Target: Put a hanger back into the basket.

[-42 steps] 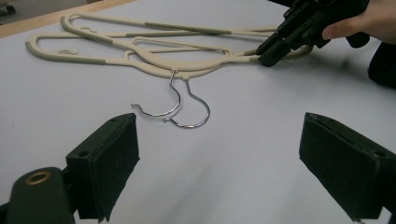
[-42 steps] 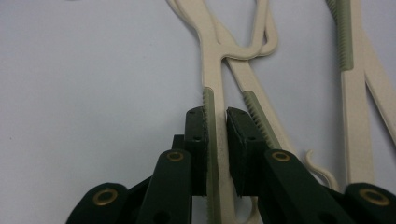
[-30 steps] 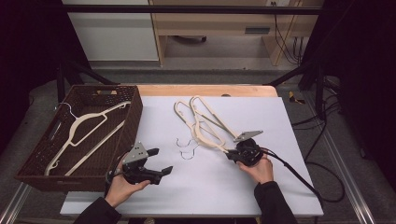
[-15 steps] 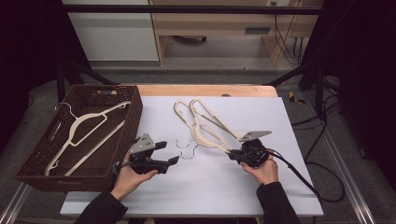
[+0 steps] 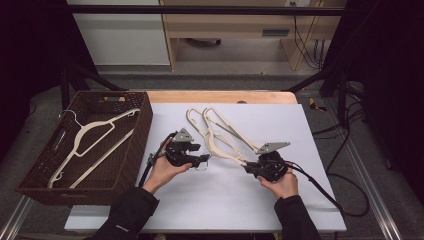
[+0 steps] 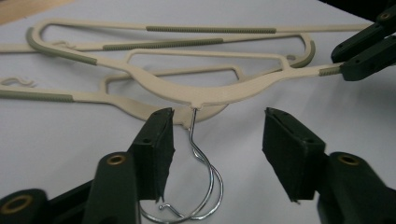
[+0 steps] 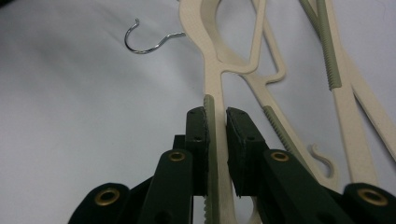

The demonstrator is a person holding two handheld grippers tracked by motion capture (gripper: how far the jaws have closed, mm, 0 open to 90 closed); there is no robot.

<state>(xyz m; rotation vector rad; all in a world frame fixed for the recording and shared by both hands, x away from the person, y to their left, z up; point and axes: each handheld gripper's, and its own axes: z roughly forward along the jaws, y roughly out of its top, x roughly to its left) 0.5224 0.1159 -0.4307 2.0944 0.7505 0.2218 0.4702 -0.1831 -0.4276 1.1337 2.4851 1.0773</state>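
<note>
Two cream plastic hangers with wire hooks (image 5: 220,136)
Overlapped flat on white counter (image 5: 280,210), hooks side by side, arms fanned apart.

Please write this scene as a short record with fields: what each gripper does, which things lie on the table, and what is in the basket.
left gripper: jaws have just been closing around the two chrome wire hooks of the hangers, pads not yet pressing
right gripper: shut on the arm of a cream plastic hanger
table: white top; cream hangers lie overlapping between the two grippers
basket: dark brown woven, at the table's left; one more cream hanger inside
</note>
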